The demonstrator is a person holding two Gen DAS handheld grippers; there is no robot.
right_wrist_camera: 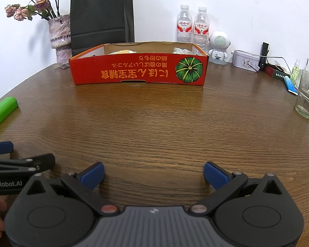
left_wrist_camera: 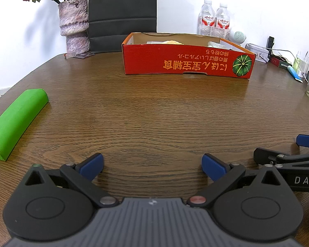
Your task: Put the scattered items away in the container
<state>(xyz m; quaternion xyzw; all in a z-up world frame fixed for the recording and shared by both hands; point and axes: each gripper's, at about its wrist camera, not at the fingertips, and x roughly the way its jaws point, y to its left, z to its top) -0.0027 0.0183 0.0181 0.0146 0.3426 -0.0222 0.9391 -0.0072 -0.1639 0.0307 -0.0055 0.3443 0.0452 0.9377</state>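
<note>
Left wrist view shows, at the far left, a bright green half-round foam block [left_wrist_camera: 16, 121] lying flat on the brown wood-grain counter [left_wrist_camera: 154, 111], well apart from everything else. In the low middle, the left gripper [left_wrist_camera: 152, 164] has its two blue-padded fingers spread wide with only bare wood between them. Behind it, near the back of the counter, stands the shallow red cardboard box with a green pumpkin picture [left_wrist_camera: 185, 61]; some pale items lie inside it, but they are too hidden to name. At the right edge, a part of the right gripper [left_wrist_camera: 298, 150] comes into the picture, just beside the left one. In the right wrist view, the green block [right_wrist_camera: 2, 112] is at the far left and the red box [right_wrist_camera: 138, 70] is straight ahead at the back. The right gripper [right_wrist_camera: 153, 175] is also opened wide and holds nothing. Behind the box are a pink-grey stone-like vase with dried roses [right_wrist_camera: 59, 37], a black paper bag [right_wrist_camera: 102, 16] and two clear plastic water bottles [right_wrist_camera: 192, 26].
</note>
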